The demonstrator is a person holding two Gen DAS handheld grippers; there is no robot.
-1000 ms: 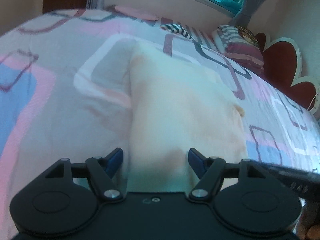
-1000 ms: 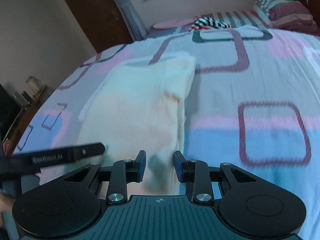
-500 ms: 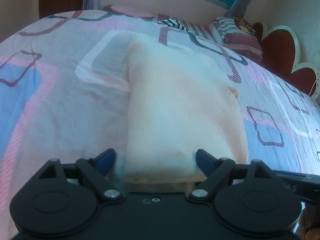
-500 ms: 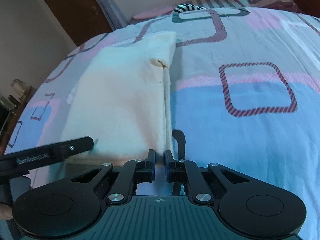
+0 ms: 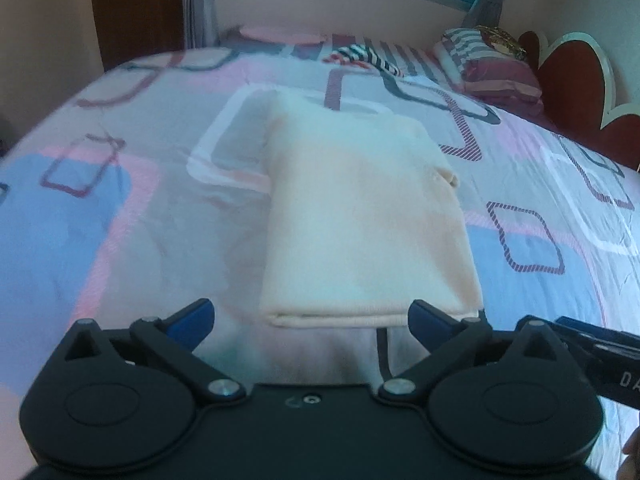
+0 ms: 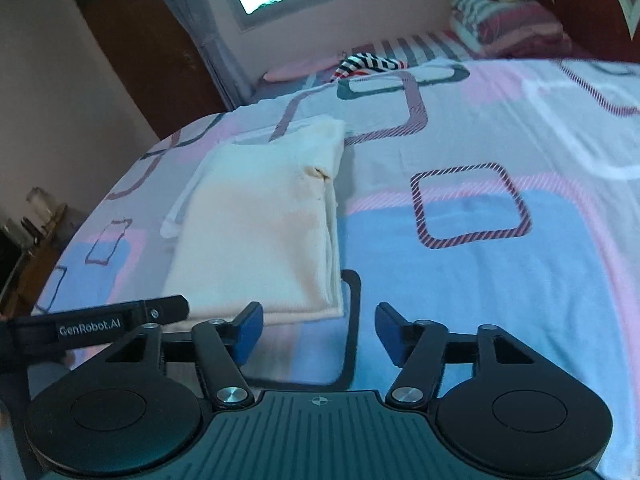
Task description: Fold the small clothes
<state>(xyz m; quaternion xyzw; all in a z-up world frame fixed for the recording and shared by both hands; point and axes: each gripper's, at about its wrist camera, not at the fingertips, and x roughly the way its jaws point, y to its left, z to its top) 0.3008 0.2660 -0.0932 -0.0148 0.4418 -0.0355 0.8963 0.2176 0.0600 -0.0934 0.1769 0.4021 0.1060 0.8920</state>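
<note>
The cream garment (image 5: pixel 368 216) lies folded into a neat rectangle on the patterned bed (image 5: pixel 120 200), its near folded edge just beyond both tools. The left gripper (image 5: pixel 310 316) is spreading its jaws wide, nothing between them. The right gripper (image 6: pixel 318 330) is opening too, empty, with the garment's corner just beside its left finger (image 6: pixel 246 330).
</note>
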